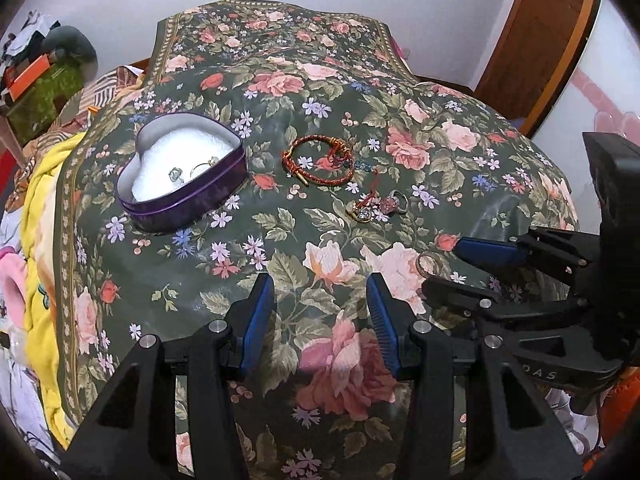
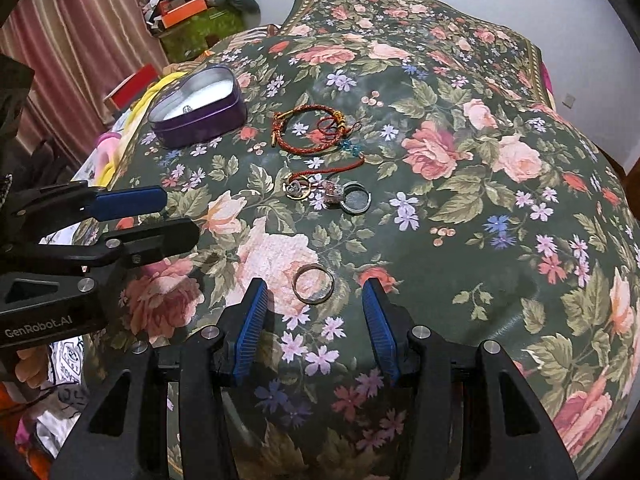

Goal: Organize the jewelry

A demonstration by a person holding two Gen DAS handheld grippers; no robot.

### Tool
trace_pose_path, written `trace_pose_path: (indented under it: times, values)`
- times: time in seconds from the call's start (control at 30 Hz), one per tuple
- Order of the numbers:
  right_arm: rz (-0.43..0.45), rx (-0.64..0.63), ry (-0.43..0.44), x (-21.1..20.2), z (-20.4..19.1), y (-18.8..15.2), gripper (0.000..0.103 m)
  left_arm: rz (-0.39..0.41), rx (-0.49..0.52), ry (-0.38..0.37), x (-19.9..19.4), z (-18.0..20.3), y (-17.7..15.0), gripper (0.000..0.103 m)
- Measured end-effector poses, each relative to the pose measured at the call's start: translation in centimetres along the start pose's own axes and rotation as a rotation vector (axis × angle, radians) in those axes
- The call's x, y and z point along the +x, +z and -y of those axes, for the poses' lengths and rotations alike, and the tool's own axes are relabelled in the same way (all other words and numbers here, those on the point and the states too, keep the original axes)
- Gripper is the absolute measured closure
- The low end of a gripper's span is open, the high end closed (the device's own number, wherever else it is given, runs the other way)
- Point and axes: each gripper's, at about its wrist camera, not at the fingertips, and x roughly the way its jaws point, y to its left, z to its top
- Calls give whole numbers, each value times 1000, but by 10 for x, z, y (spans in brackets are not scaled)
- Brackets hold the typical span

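A heart-shaped purple tin (image 1: pixel 182 184) with white padding sits on the floral cloth (image 1: pixel 440 128). A plain metal ring (image 2: pixel 313 283) lies just ahead of the right tool (image 2: pixel 314 308), its ribbed blue jaws apart and empty. The left tool (image 1: pixel 320 300) also gapes empty. A braided red bracelet (image 1: pixel 318 162) lies beside the tin.

We read "GenRobot.AI" in pale letters on the black body of the left gripper (image 2: pixel 182 216), seen from the right wrist. On the right gripper (image 1: pixel 442 268), in the left wrist view, only "DAS" shows.
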Motion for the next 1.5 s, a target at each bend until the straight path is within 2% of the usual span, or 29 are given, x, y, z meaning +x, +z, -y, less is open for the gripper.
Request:
trace_pose_path:
  times: [0.13,0.17,0.27,0.47,0.7,0.83,1.17,1.5]
  values:
    - [10,-10,-11,2,-1,0,83,-12,-1,-11,6,0,1,56]
    - [9,-2,-2,3,1,0,84,-12,1,-13,7,1,2,56]
    - [16,20,26,1,5,2,84,-10,9,-26,10,4,5,56]
    - [54,48,11,-7,15,6,84,-23,28,-54,23,13,16,57]
    - [94,75,-15,-17,34,13,84,-26,31,-88,36,20,31,82]
    - [95,90,-11,-16,41,14,84,-28,38,-96,43,25,38,91]
    - [100,94,0,-14,46,14,84,-50,53,-43,61,30,46,92]
    - [103,103,3,-14,49,14,84,-24,76,-3,66,35,50,93]
